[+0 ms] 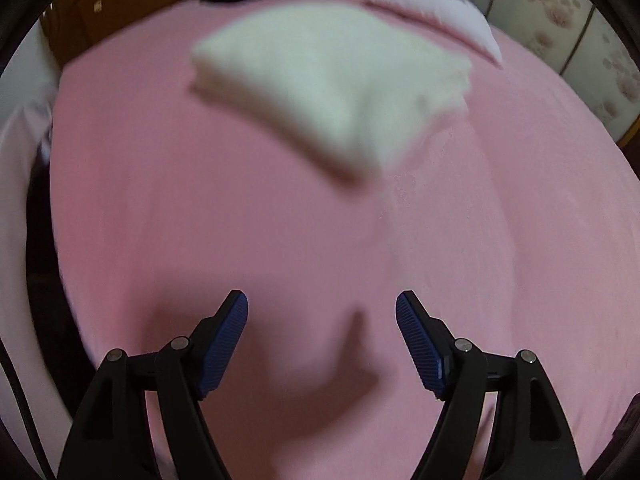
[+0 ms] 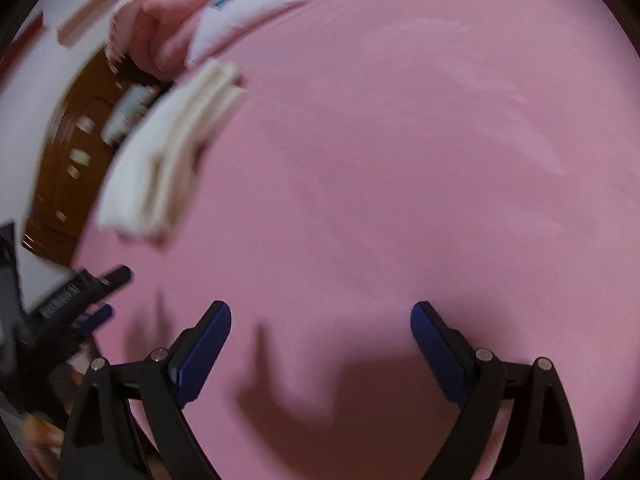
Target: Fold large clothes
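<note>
1. We see the bed [image 1: 280, 240] filling both views — a smooth pink sheet with only faint creases, blurred in places.
2. Around it, a brown wooden headboard or cabinet [image 1: 120, 4] stands past the far left edge, and pale panels with a floral print [image 1: 560, 20] line the right side of the room.
3. At the head of the bed lies a folded pink blanket [image 2: 172, 28], with a pale lilac pillow [image 1: 440, 4] carrying blue print just beside it.
4. The folded white garment [image 1: 332, 84] rests on the sheet in the far half of the bed, well apart from both tongs. In the left wrist view it sits as a thick stacked bundle with one corner pointing toward us; its long axis runs roughly left to right. In the right wrist view its layered edges [image 2: 172, 152] show at the left.
5. The left tongs [image 1: 322, 308] hang above bare sheet, jaws spread wide and gripping nothing.
6. The right tongs [image 2: 320, 316] — likewise spread and empty — cast a shadow on the sheet.
</note>
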{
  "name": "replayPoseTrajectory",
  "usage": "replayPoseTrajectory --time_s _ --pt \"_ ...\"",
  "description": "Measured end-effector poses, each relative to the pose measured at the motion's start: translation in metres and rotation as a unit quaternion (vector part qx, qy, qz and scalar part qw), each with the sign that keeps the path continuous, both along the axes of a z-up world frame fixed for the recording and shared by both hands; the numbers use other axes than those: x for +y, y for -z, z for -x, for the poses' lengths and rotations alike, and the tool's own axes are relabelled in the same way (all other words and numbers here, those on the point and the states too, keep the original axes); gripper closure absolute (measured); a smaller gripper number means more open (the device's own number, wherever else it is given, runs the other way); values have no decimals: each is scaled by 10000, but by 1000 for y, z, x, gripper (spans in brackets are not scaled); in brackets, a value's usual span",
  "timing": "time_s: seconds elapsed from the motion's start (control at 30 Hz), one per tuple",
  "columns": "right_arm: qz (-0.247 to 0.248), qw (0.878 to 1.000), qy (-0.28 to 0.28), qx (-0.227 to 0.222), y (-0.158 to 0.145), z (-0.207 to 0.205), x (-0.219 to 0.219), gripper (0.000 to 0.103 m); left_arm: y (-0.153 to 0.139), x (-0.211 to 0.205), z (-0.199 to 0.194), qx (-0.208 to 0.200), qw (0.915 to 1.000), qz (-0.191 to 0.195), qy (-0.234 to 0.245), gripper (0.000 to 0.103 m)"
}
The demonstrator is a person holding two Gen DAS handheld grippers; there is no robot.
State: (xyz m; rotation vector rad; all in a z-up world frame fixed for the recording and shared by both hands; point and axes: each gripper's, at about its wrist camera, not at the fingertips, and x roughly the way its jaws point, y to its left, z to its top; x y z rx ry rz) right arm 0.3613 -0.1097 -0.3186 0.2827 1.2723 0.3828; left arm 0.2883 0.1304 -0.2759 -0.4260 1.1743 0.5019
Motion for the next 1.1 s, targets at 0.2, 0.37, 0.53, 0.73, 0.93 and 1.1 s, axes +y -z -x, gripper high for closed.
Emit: replayPoseTrajectory --time_s 0.2,0.37,0.53,0.73,0.93,1.1 --pt "2071 9740 -355 848 -7 170 -133 11 -28 -111 109 443 9939 -191 996 28" --pt "2526 9561 198 1470 -48 279 -231 10 -67 -178 159 735 9728 -241 2182 28" --pt "2495 9483 954 1717 -101 325 -275 9 -142 -233 182 447 9448 -782 3150 24" --pt "1936 9628 1403 1259 -181 304 -256 9 -210 -259 169 237 9330 -615 3537 24" --pt "1284 9736 1783 619 -258 287 -248 9 -260 -259 156 -228 9398 -501 3371 22" --pt "1713 9658 1942 101 -290 279 -218 8 -266 -243 172 -467 9442 -542 3216 21"
